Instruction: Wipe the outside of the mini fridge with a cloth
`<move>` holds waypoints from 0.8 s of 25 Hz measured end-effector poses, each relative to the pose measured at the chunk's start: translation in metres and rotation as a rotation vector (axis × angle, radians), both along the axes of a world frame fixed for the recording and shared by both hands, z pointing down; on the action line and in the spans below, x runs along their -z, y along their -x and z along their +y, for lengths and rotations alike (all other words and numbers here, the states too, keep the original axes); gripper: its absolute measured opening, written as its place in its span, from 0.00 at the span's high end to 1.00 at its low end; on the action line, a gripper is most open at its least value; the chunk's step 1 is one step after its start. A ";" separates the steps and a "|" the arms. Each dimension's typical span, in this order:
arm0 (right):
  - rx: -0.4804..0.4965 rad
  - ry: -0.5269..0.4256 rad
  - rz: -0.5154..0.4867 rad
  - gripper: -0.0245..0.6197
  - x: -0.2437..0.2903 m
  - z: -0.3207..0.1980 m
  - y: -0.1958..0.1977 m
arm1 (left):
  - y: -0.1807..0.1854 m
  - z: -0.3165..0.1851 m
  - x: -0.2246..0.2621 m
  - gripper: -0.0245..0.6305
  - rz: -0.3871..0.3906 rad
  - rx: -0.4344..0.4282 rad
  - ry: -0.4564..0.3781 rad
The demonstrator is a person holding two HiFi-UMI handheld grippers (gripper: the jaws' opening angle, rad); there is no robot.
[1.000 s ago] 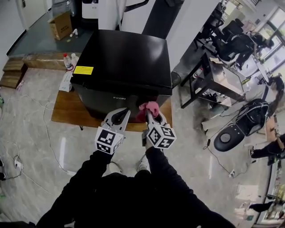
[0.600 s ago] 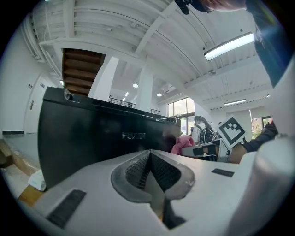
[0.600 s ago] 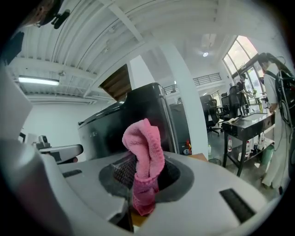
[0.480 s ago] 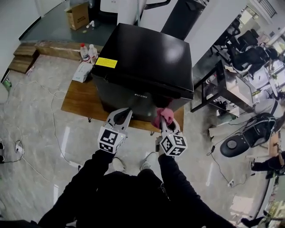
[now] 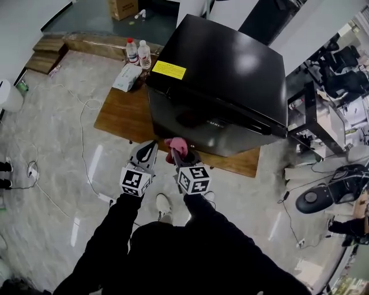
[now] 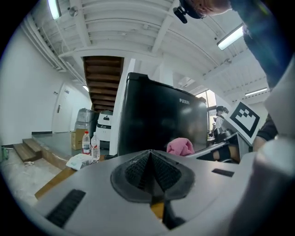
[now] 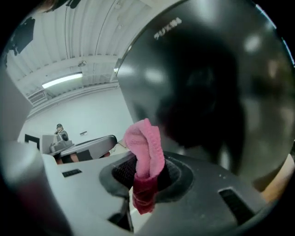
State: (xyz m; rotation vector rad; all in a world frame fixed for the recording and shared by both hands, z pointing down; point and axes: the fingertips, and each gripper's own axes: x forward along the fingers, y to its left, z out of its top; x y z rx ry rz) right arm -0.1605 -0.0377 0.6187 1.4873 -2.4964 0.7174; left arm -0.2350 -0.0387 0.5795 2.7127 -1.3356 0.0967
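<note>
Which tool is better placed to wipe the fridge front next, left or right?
Likely the right tool: it is shut on the pink cloth, near the mini fridge front. The left tool is shut, holding nothing.

Cardboard box [image 5: 123,7] cut off by top edge. Yellow sticker [image 5: 169,70] on mini fridge [image 5: 230,63]: print too small to read. Pink cloth [image 7: 145,147] lower end hidden between right gripper [image 7: 143,179] jaws.

fridge [image 5: 230,63] black | label [image 5: 169,70] yellow | cloth [image 7: 145,147] pink, lower end seemingly darker red
</note>
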 end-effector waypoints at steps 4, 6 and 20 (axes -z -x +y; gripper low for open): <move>0.029 0.078 0.010 0.83 -0.047 -0.025 0.031 | 0.025 -0.012 -0.046 0.96 -0.024 0.031 0.070; 0.027 0.120 0.015 0.83 -0.070 -0.039 0.038 | 0.031 -0.020 -0.064 0.96 -0.028 0.049 0.103; -0.100 0.260 -0.086 0.83 -0.116 -0.064 0.025 | 0.000 -0.032 -0.106 0.96 -0.053 0.007 0.170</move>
